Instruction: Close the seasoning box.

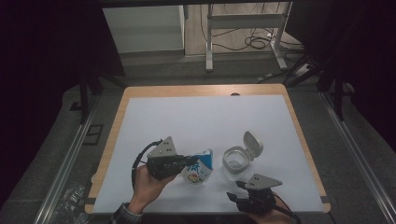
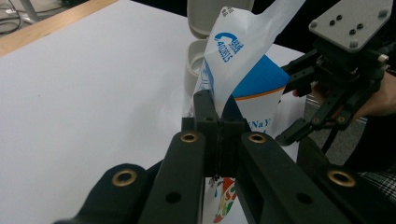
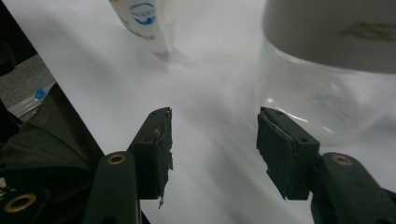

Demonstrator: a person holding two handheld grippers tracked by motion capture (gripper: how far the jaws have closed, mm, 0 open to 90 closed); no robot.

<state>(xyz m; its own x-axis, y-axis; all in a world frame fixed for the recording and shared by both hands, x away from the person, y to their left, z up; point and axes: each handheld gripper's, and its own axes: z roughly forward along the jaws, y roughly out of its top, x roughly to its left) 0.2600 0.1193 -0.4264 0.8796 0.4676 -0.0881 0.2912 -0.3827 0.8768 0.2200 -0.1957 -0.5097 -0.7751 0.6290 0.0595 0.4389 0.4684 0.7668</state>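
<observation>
Two tools: left tool [image 2: 218, 122] pinching pouch [image 2: 243, 60]; right tool [image 3: 214, 140] spread, beside jar [image 3: 327, 56]

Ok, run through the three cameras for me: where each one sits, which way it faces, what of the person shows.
High view: above the person's side, facing forward and down on the table; forearms and both hands show.
Left gripper view: rides the left gripper, looking along jaws shut on the bag; the other hand shows beyond.
Right gripper view: rides the right gripper, looking low across the table between open jaws at the jar.
Shared: bag and jar appear in all three.
</observation>
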